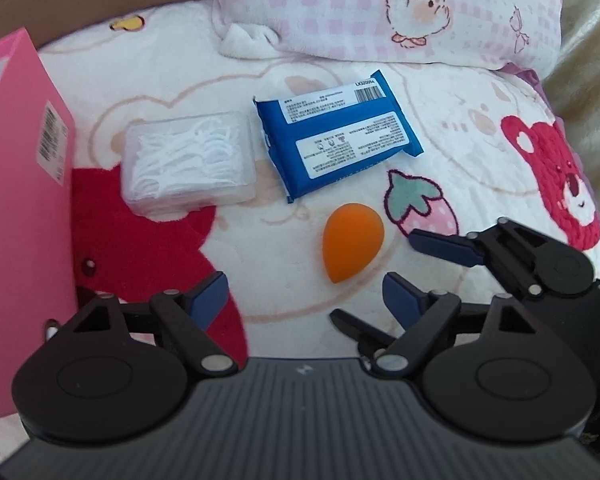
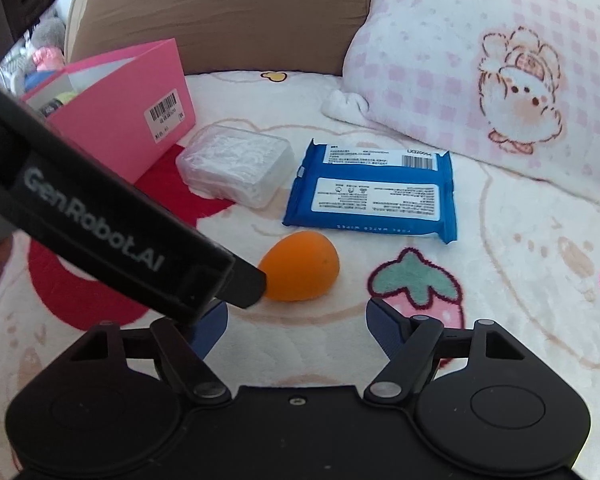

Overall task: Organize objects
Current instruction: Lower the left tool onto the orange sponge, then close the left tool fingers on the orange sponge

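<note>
An orange egg-shaped makeup sponge (image 1: 352, 242) (image 2: 300, 266) lies on the white cartoon blanket (image 1: 284, 264), just beyond both grippers' fingertips. My left gripper (image 1: 306, 292) is open with nothing between its blue pads. My right gripper (image 2: 298, 316) is open too, and its upper finger (image 1: 444, 246) comes in from the right beside the sponge. In the right wrist view the left gripper's black body (image 2: 100, 220) crosses from the left, its tip against the sponge's left side. Behind the sponge lie a blue wipes pack (image 1: 336, 136) (image 2: 370, 196) and a clear box of floss picks (image 1: 190, 164) (image 2: 236, 168).
A pink open-topped box (image 1: 20, 200) (image 2: 120, 112) stands at the left, with items inside it. A pink checked pillow (image 1: 400, 8) (image 2: 500, 60) lies at the back right, against a brown headboard (image 2: 220, 12). Golden fabric (image 1: 592, 60) borders the blanket's right side.
</note>
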`<action>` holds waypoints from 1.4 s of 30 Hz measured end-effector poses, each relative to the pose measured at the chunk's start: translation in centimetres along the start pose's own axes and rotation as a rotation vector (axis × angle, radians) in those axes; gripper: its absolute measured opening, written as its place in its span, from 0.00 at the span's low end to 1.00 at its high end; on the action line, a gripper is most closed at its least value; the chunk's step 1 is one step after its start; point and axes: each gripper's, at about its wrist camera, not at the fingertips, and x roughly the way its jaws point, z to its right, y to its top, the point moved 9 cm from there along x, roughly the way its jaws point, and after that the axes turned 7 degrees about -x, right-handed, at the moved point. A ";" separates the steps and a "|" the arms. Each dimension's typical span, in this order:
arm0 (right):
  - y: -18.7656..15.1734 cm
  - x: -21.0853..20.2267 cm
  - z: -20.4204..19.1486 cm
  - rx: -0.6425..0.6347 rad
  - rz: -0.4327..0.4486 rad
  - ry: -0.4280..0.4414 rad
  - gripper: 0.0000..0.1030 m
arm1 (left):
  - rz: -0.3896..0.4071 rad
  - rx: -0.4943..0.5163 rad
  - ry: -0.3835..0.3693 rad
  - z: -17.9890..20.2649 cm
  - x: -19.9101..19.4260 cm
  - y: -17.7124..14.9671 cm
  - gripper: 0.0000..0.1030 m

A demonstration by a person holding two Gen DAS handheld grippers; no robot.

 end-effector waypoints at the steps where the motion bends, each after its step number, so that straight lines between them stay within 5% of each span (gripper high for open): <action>1: 0.1 0.1 0.1 0.008 0.004 0.011 0.77 | -0.003 -0.011 -0.015 0.0 0.2 0.1 0.74; 6: 0.2 1.1 0.4 0.023 0.008 0.012 0.76 | 0.010 -0.030 -0.047 0.1 1.5 0.6 0.61; 11: 0.1 1.8 0.5 0.015 -0.001 0.010 0.75 | 0.038 -0.058 -0.078 -0.1 2.0 1.0 0.61; 15: 0.3 1.8 0.5 0.002 0.006 -0.006 0.64 | 0.052 -0.052 -0.090 0.2 2.2 1.2 0.58; 24: 0.6 1.9 0.5 0.013 0.013 -0.015 0.52 | 0.033 -0.046 -0.131 1.6 2.2 1.0 0.27; 42: 0.2 0.9 -1.1 0.048 -0.032 -0.018 0.49 | 0.010 -0.032 -0.092 0.8 1.1 -1.0 0.22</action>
